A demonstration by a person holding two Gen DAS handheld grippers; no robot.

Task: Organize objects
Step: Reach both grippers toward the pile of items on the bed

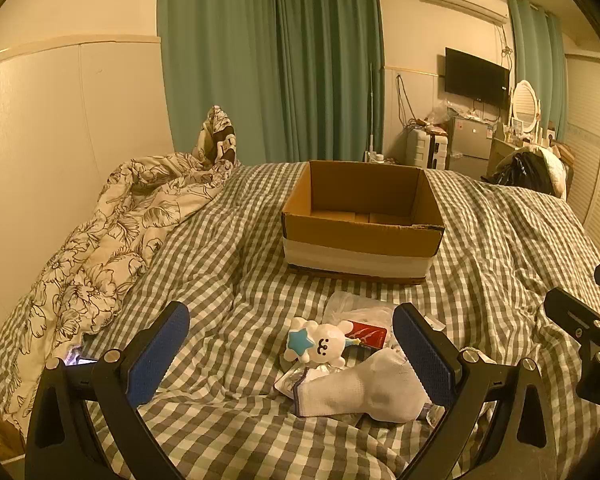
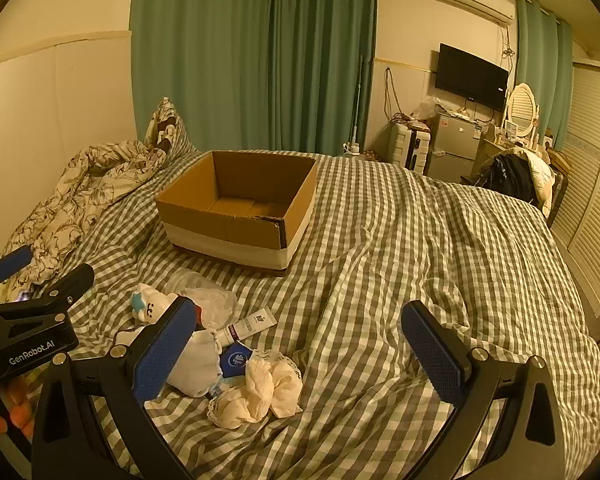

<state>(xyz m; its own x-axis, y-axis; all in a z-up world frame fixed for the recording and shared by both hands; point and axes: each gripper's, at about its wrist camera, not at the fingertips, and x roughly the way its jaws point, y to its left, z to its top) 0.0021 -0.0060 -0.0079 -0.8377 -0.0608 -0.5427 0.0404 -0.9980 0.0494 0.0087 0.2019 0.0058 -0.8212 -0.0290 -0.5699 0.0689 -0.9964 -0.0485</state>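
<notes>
An open, empty cardboard box [image 1: 360,236] [image 2: 236,232] sits on the checked bed. In front of it lies a small pile: a white rabbit toy with a blue star [image 1: 320,342] [image 2: 150,306], a white sock [image 1: 360,394] [image 2: 198,362], a red packet [image 1: 368,334], a clear plastic bag [image 1: 352,306] [image 2: 212,300], a white tube [image 2: 248,326], a blue round-logo item [image 2: 236,360] and a cream lace cloth [image 2: 264,394]. My left gripper [image 1: 292,356] is open just before the toy and sock. My right gripper [image 2: 300,354] is open over the cloth, to the pile's right.
A flowered duvet [image 1: 112,248] is bunched at the bed's left against the wall. The checked sheet [image 2: 440,260] stretches wide to the right. Beyond the bed stand green curtains, a suitcase, a small fridge [image 2: 456,148], a TV and a louvred wardrobe.
</notes>
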